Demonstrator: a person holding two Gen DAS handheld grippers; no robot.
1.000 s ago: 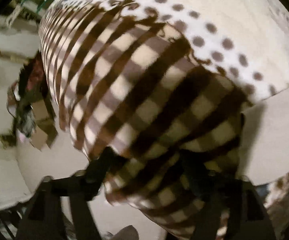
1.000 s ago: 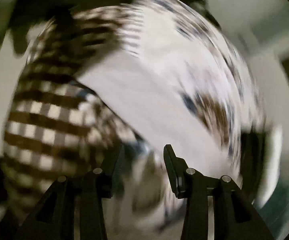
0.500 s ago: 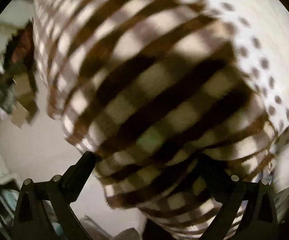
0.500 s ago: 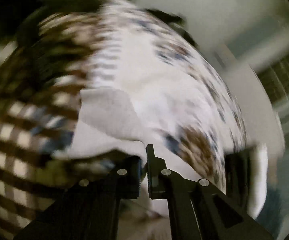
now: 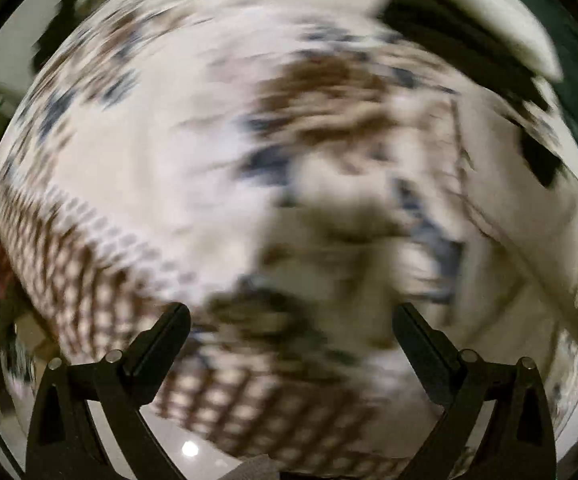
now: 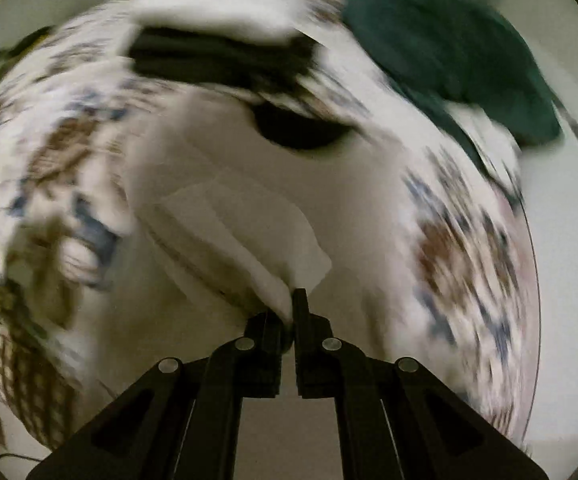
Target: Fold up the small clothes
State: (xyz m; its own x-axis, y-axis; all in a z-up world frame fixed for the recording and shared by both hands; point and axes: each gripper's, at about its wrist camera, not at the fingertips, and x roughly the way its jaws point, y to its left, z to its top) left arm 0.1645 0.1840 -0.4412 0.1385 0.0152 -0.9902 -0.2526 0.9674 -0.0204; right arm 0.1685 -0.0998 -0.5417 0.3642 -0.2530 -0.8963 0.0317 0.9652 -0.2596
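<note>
Gripping a hem of the small white garment with brown checks and blue-brown print (image 6: 229, 232), my right gripper (image 6: 289, 312) jaws stay clenched; left gripper (image 5: 289, 320) jaws gape, garment bunched ahead. No fold looks finished, I judge.

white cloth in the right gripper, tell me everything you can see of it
The white cloth looks like soft, plain fabric with a stitched hem and a folded-over flap. The right gripper is shut on one corner, and the cloth spreads away from it over a patterned sheet. A dark oval opening, maybe a neckline, shows at its far end. Motion blur hides finer detail.
</note>
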